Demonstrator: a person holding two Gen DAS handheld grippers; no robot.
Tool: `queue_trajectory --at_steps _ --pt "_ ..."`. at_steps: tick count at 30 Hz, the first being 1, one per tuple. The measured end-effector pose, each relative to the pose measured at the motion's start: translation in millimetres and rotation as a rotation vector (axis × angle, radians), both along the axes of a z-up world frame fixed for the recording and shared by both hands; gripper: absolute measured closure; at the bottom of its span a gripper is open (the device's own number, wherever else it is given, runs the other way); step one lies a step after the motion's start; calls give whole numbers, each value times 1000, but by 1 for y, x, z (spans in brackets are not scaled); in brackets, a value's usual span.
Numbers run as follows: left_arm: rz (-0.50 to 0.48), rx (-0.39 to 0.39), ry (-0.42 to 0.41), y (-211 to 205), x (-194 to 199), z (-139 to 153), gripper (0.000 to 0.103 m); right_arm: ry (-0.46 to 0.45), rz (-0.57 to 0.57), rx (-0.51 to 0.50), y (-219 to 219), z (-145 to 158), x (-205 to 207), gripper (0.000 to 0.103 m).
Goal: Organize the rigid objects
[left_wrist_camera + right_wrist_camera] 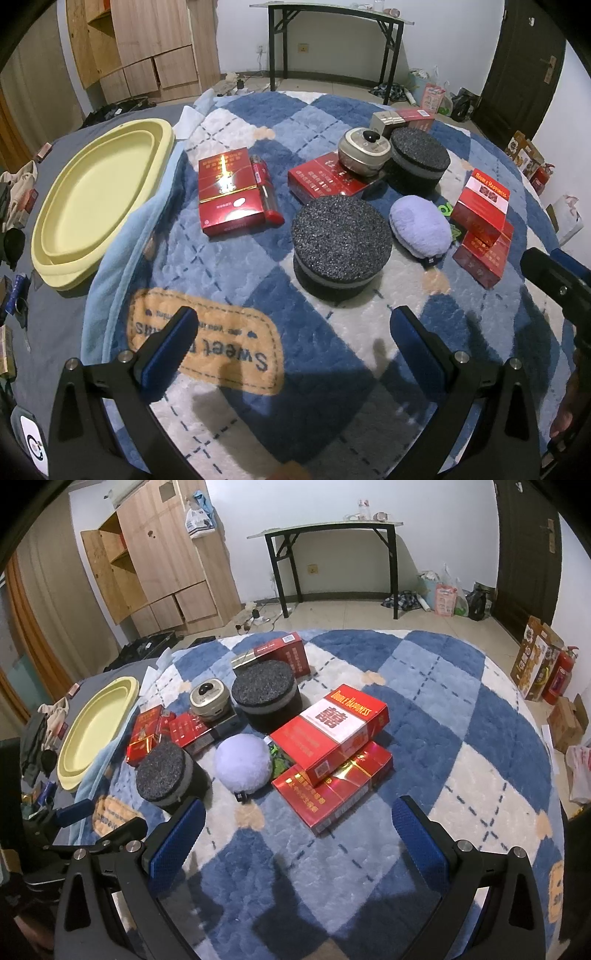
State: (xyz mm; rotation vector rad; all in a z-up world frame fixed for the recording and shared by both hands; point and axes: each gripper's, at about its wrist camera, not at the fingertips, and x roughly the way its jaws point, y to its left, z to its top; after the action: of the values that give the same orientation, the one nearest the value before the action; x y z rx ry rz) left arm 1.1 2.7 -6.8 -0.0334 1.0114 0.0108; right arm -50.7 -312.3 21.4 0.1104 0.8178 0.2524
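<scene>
Several red cartons lie on a blue-and-white checked blanket [258,114]. One red carton [229,192] sits at the left beside a red lighter [266,190]; a stacked pair [332,746] lies at the right. Two black foam pucks [341,243] [419,162], a round tin [364,149] and a lilac puff [421,229] sit between them. A yellow tray [99,199] rests at the far left. My left gripper [295,336] is open, low over the blanket in front of the near puck. My right gripper [299,827] is open, just short of the stacked pair [480,225].
The right gripper's black body [554,280] shows at the left wrist view's right edge. Beyond the blanket stand a black table [332,554], wooden cabinets [159,561], a dark door [524,546], floor clutter, and a fire extinguisher [561,675].
</scene>
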Motion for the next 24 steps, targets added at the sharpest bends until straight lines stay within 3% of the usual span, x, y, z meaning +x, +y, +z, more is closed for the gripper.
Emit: queue_trajectory --at_steps 13,16,24 --pt "-37 -19 -8 -3 1 -6 0 2 3 -1 -9 -1 4 0" --pt "-66 8 -2 -6 6 -9 0 -8 15 -7 -18 -1 8 0" --pt "-50 -61 32 -10 36 -16 0 -31 73 -49 -26 -2 44 0"
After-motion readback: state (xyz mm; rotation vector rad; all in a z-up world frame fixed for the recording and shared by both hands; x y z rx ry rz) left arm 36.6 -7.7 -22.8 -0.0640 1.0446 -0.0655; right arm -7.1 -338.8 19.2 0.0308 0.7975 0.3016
